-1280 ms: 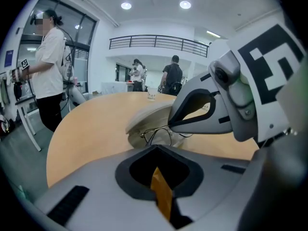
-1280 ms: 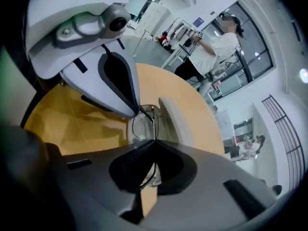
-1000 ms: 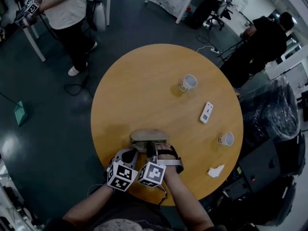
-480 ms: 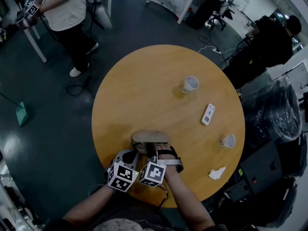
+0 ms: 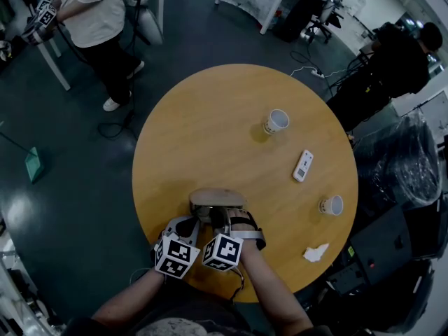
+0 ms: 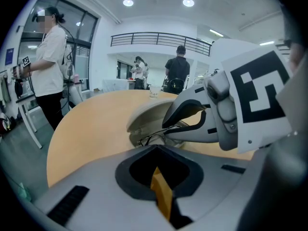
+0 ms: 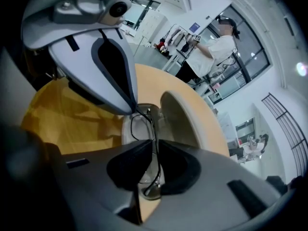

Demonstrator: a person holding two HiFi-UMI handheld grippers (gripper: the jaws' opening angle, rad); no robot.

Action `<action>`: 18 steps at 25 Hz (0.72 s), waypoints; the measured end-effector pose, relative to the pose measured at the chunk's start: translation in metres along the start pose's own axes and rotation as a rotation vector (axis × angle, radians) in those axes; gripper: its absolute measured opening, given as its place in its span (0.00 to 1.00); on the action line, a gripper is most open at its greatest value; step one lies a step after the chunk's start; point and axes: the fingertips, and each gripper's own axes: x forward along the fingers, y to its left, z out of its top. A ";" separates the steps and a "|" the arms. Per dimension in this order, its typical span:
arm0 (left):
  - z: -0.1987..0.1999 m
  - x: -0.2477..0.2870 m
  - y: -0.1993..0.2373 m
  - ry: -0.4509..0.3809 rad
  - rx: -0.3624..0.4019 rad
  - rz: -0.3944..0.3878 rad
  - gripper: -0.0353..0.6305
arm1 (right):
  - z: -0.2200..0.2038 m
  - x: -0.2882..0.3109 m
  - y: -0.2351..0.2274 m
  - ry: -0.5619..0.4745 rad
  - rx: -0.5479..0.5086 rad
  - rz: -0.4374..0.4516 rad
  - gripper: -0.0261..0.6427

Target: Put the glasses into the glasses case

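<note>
Two grippers: both sit at the near edge of the round table (image 5: 210, 131), marker cubes toward the person, tips at the glasses case (image 5: 217, 200).
Right gripper (image 7: 155, 150): jaws pinched on the thin dark frame of the glasses (image 7: 153, 129); the frame runs up between the two dark pads.
Left gripper (image 6: 159, 177): jaws drawn together with only a thin slit between them, nothing held; it lies just beside the right gripper, at the left end of the case.
Glasses: held over the open tray of the case, front lens rim inside the tray's outline in the right gripper view; whether they touch the lining cannot be told.
Glasses case: open, pale lid standing up on the far side, tray toward the person.
Change since earlier frames: none seen in the hold or position. Grippers and case keep the same place on the table as 1.0 s and 0.5 s ago; only the head view's framing drifts slightly.
Rest of table: paper cup (image 5: 276, 122) well beyond the case, white remote (image 5: 303, 165) and second cup (image 5: 330, 205) to the right, crumpled paper (image 5: 314, 252) near the right rim. All as before.
Surroundings: person in a white shirt (image 5: 98, 12) stands past the table on the left.
</note>
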 end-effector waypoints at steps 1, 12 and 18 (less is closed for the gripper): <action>0.000 0.000 0.000 0.002 0.001 0.003 0.06 | 0.000 -0.001 0.000 -0.005 0.002 0.000 0.09; 0.001 0.000 0.001 -0.002 -0.015 0.054 0.06 | -0.004 -0.024 -0.004 -0.055 0.045 -0.063 0.11; -0.001 -0.001 0.000 -0.016 -0.017 0.103 0.06 | -0.004 -0.056 0.000 -0.163 0.182 -0.106 0.11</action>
